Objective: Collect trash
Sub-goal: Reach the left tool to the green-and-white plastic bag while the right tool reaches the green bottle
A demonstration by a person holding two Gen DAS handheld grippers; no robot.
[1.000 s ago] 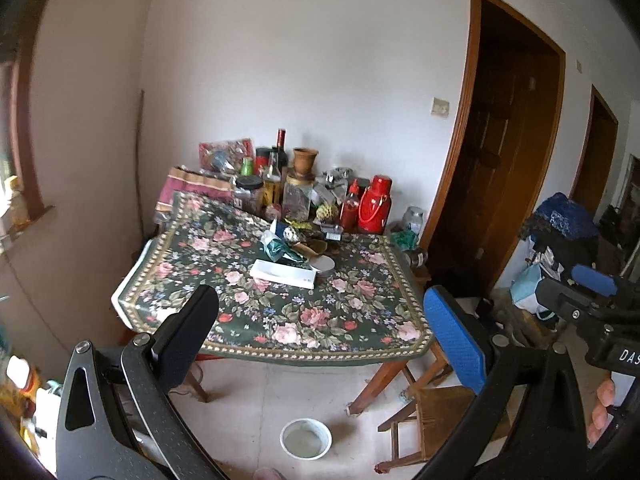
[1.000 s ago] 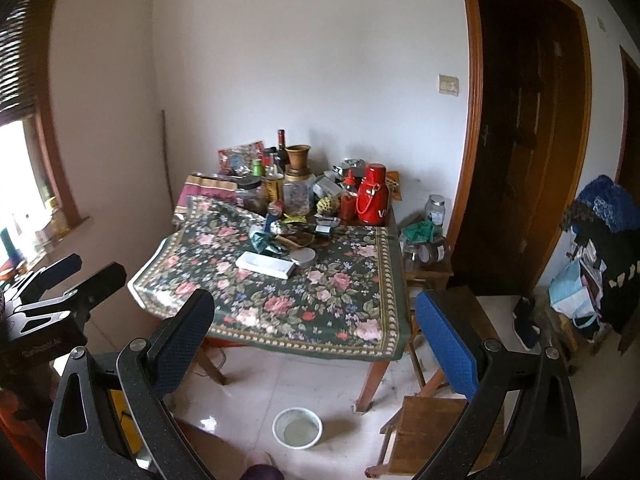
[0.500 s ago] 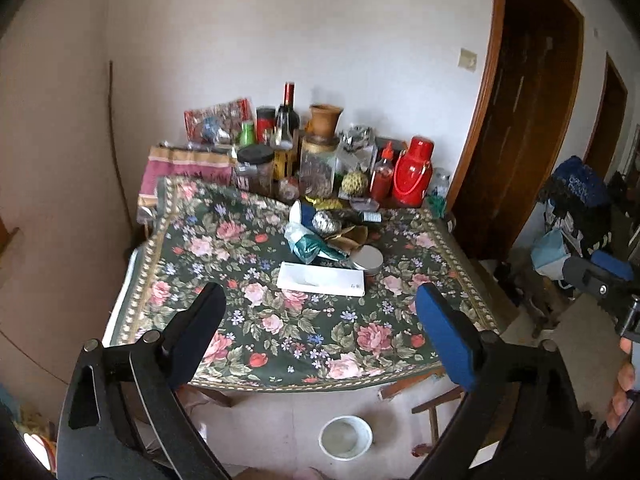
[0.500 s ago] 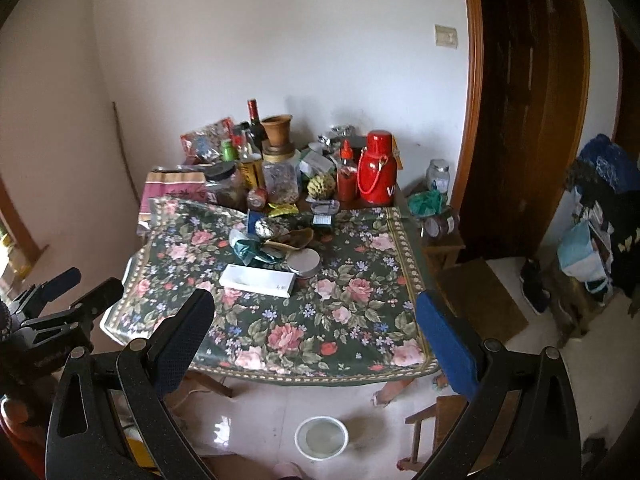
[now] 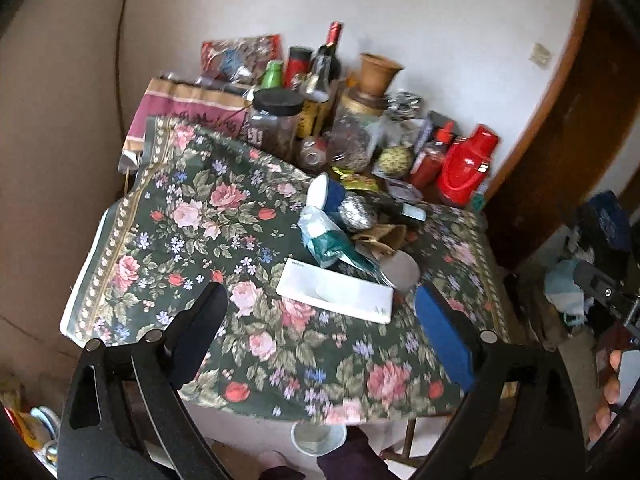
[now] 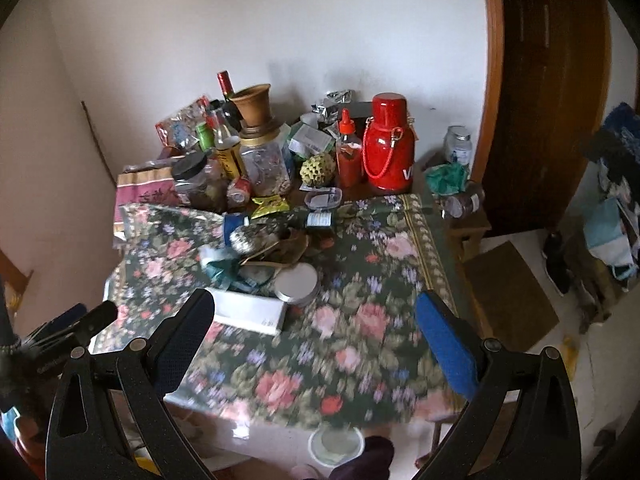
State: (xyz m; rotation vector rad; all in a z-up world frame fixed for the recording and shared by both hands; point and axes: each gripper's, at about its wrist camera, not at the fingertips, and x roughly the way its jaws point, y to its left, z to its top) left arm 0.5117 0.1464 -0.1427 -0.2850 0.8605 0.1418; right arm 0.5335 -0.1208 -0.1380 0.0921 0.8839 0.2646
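The trash lies in a loose heap near the middle of the desk [image 5: 132, 268], on its flowered green cloth. At the heap's near edge is a flat white box [image 5: 334, 291], lying on its broad face. Touching it at about two o'clock is a round silver tin lid [image 6: 297, 282]. Behind the box, at twelve o'clock, a crumpled teal and clear plastic bag [image 5: 328, 242] rests against brown paper scraps [image 5: 382, 238], with a ball of crushed foil [image 5: 356, 208] and a tipped blue cup [image 5: 326, 196] behind them.

Farther back, along the wall, stand the containers. A clear jar with a black lid [image 5: 276, 126] holds dark, grainy contents. Beside it at three o'clock a clear jar with a gold lid [image 6: 264, 164] holds mixed pale and dark pieces that I cannot identify; a terracotta pot [image 6: 254, 106] sits on top. A red squeeze bottle [image 6: 349, 156] is filled with red sauce, and a red thermos [image 6: 388, 148] stands just beside it. A small lidded clear tub [image 6: 323, 199] sits in front of them; its contents cannot be told.

The left claw [image 5: 320, 320] has eased in slightly and stands wide apart above the near half of the desk, with nothing between its fingers. The right claw [image 6: 314, 320] is likewise spread wide and empty. A white bowl [image 6: 336, 444] sits on the floor under the desk's near edge.
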